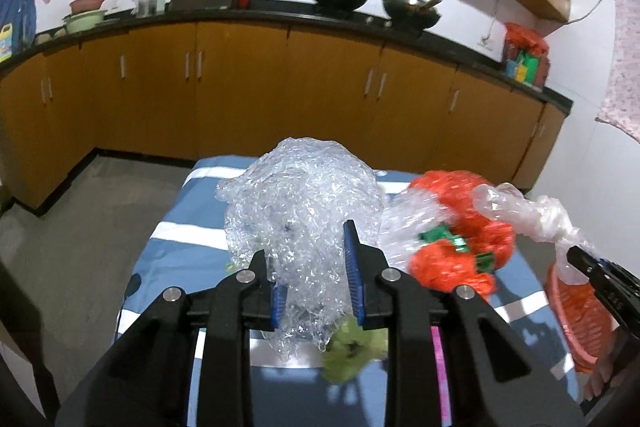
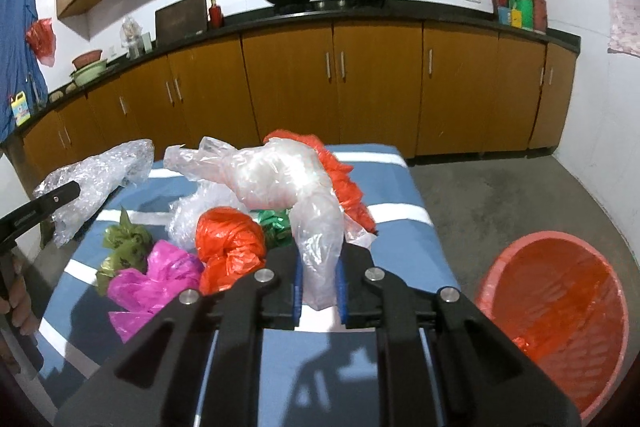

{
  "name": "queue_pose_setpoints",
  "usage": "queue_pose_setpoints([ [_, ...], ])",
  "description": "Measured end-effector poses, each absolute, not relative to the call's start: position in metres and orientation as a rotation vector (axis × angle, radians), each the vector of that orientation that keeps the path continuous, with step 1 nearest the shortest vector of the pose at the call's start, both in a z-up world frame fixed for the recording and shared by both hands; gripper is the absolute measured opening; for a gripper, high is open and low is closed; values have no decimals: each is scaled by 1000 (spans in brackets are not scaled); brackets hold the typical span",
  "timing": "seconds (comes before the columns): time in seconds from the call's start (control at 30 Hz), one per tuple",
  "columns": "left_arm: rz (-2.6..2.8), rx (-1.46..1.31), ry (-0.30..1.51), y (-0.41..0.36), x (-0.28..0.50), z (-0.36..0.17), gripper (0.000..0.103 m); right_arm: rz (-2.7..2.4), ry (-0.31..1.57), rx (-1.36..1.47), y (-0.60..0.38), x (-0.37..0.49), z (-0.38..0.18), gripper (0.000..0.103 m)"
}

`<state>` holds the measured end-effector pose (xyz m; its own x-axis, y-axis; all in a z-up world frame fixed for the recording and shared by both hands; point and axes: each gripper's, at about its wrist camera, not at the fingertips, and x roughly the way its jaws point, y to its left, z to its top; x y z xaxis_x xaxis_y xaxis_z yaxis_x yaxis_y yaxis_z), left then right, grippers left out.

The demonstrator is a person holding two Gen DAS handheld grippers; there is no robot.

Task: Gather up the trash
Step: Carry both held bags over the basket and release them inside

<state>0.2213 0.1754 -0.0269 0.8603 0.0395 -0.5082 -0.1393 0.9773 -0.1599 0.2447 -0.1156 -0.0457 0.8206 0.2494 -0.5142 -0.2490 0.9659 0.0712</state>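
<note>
My left gripper (image 1: 318,279) is shut on a crinkled clear plastic wrap (image 1: 304,195), held above the blue striped table (image 1: 180,247); the wrap also shows in the right wrist view (image 2: 96,179). My right gripper (image 2: 319,285) is shut on a whitish translucent plastic bag (image 2: 276,179), which also shows in the left wrist view (image 1: 524,211). On the table lie an orange bag (image 2: 230,247), a magenta bag (image 2: 154,279), an olive-green bag (image 2: 124,243), green foil scraps (image 2: 276,223) and another orange bag (image 2: 340,175).
An orange-red trash basket (image 2: 560,311) lined with an orange bag stands on the grey floor right of the table; it also shows in the left wrist view (image 1: 576,311). Brown kitchen cabinets (image 2: 360,83) with a dark counter and woks run along the back.
</note>
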Motion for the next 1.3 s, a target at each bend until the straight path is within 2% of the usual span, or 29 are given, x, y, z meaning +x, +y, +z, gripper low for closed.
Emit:
queue_pose_setpoints([
  [0.57, -151, -156, 459, 76, 206, 12, 25, 54, 463, 55, -220, 200, -11, 14],
  [1.3, -426, -92, 529, -64, 218, -3, 25, -234, 490, 115, -342, 173, -34, 14],
])
